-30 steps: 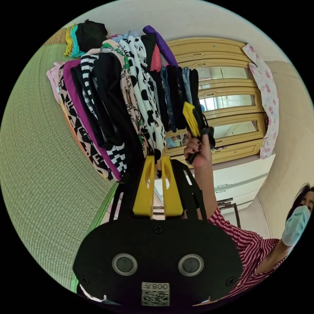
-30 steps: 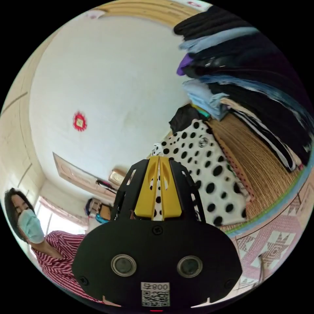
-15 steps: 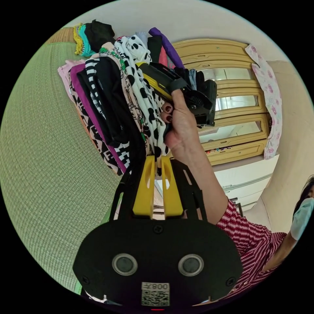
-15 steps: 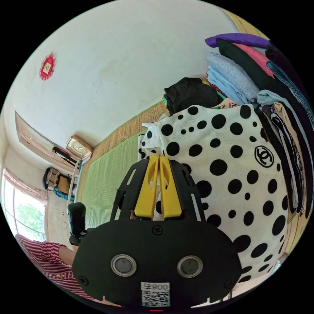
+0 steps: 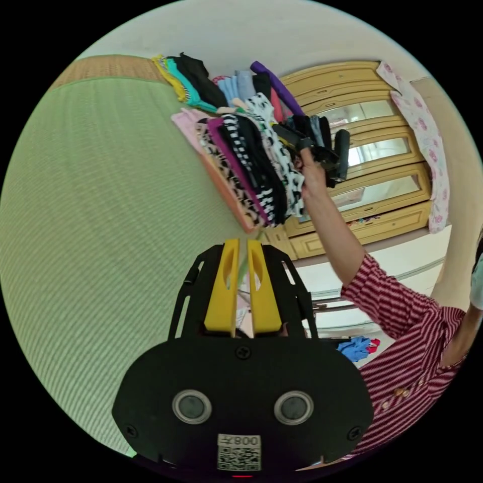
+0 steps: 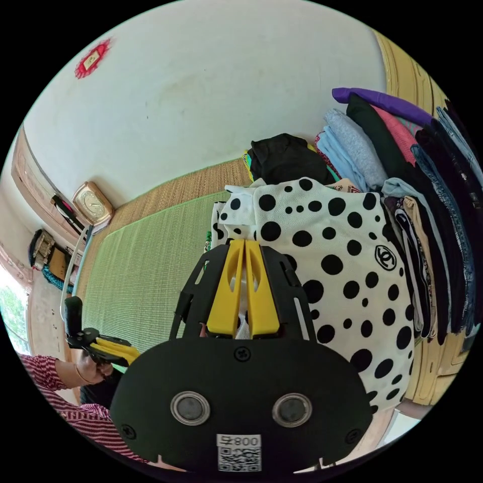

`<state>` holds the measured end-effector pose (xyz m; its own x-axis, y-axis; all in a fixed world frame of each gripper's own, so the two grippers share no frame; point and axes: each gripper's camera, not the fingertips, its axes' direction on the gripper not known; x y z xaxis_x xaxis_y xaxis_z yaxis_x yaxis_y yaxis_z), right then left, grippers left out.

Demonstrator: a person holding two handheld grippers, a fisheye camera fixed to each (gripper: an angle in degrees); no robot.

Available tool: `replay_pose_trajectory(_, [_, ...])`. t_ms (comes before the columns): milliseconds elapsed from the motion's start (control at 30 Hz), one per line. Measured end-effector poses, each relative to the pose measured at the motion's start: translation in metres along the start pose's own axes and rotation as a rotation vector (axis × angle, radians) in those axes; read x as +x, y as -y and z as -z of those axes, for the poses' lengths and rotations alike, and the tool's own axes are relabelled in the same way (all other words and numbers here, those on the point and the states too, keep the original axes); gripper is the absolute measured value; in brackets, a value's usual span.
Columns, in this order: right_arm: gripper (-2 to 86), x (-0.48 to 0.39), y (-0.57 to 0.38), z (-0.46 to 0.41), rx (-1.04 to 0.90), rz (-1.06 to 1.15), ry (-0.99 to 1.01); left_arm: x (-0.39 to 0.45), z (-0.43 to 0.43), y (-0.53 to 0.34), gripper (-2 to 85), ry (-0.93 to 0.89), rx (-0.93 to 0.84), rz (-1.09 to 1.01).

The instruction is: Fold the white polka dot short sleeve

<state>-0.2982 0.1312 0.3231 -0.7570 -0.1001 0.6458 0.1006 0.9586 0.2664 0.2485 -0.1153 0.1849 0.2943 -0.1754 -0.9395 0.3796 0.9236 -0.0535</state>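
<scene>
While right claw (image 6: pixel 244 246) pinches polka dot shirt (image 6: pixel 342 261), left claw (image 5: pixel 240 246) holds nothing.

Left gripper (image 5: pixel 241 251) nearly closed on nothing, over green mat (image 5: pixel 100 216); clothes stack (image 5: pixel 246 151) beyond

Both cams toward clothes pile (image 5: pixel 251 156)

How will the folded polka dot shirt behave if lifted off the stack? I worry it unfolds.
The polka dot shirt looks thin and soft, so probably floppy and light. The right gripper pinches just one edge, so the folds would likely sag open.
</scene>
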Motion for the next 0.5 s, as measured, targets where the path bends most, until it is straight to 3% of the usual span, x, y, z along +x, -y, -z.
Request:
replay_pose_trajectory(267, [0.1, -0.035, -0.01, 0.015, 0.02, 0.005, -0.092, -0.065, 0.085, -0.099, 1.8, 0.408, -0.066, 0.094])
replay_pose_trajectory(500, [0.2, -0.07, -0.016, 0.01, 0.002, 0.036, -0.186, -0.062, 0.094, -0.135, 0.5, 0.525, -0.107, -0.038])
